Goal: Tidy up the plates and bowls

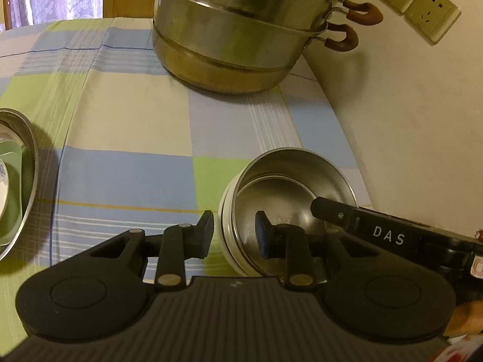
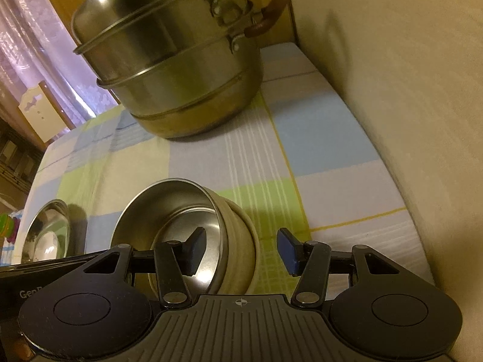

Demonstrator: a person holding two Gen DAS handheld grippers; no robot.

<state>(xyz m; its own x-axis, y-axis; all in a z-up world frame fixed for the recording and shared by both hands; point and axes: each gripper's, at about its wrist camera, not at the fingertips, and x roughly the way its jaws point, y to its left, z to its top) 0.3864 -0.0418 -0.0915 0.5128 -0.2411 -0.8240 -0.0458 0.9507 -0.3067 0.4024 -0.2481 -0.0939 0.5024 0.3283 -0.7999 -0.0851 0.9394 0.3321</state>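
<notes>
Nearest to me in the left wrist view, my left hand-held gripper [image 1: 234, 235] has its jaws set astride the near-left rim of the steel bowl [image 1: 289, 187]: one pad is outside the cream outer wall, the other inside the basin. A gap shows on both sides of the rim, so I read it as released, not gripping. The bowl sits tilted, its mouth facing me, with the checked cloth of the bench [image 1: 126, 114] under it.

At about 3 o'clock from that gripper, a black finger of my right hand-held gripper [image 1: 332, 208] reaches into the bowl from the right.

In the right wrist view, the right hand-held gripper [image 2: 241, 253] likewise straddles the bowl [image 2: 181, 211], here its right wall. The left pad is inside the basin, the right pad well clear of the cream side, with striped cloth showing between. Jaws wide, holding nothing.

At 9 o'clock, near the left edge, lies a shallow metal basin [image 1: 21, 181] with something green and a white piece inside; I cannot tell what they are. It also shows in the right wrist view [image 2: 48, 232].

Farther out at 12 o'clock stands a big stacked steel steamer pot [image 1: 235, 30] with brown handles, well apart from the bowl. Open cloth lies between them. A cream wall [image 1: 407, 120] runs along the right edge of the bench, just beside the bowl, carrying two wall sockets [image 1: 419, 6] at about 1 o'clock.
</notes>
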